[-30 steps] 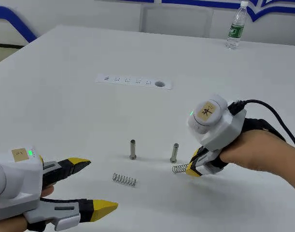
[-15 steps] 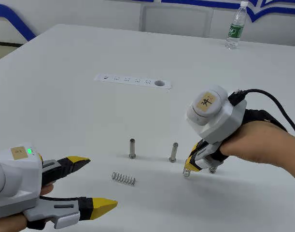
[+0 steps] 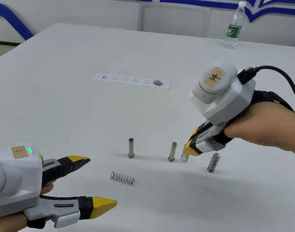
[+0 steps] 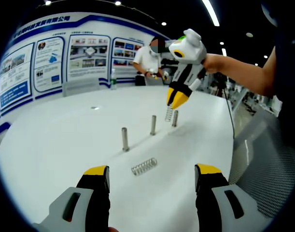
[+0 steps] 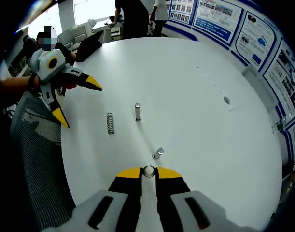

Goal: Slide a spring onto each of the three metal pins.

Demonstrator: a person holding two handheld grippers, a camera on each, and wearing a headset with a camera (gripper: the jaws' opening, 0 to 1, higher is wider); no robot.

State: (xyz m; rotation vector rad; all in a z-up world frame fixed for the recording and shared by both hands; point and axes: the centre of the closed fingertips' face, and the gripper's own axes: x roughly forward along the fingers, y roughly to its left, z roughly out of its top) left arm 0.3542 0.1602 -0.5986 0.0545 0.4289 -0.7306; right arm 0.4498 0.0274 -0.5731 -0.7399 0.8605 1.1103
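Two bare metal pins (image 3: pixel 131 148) (image 3: pixel 173 152) stand upright on the white table (image 3: pixel 65 96). A third pin (image 3: pixel 213 162), to their right, wears a spring. My right gripper (image 3: pixel 188 151) is shut on a spring (image 3: pixel 184 157), which hangs upright just right of the middle pin. From the right gripper view that spring (image 5: pixel 148 171) shows end-on between the shut fingertips, with the pin (image 5: pixel 158 153) just ahead. A loose spring (image 3: pixel 122 178) lies flat in front of the left pin. My left gripper (image 3: pixel 96 182) hovers open at the near left, holding nothing, and faces the loose spring (image 4: pixel 144 166).
A white power strip (image 3: pixel 132 80) lies farther back on the table. A water bottle (image 3: pixel 234 26) stands at the far right edge. A black cable (image 3: pixel 277 72) runs from the right gripper. People stand beyond the table in the gripper views.
The right gripper has lifted its spring off the table, turned it from lying flat to upright and brought it up beside the middle pin. The left gripper has stayed put.
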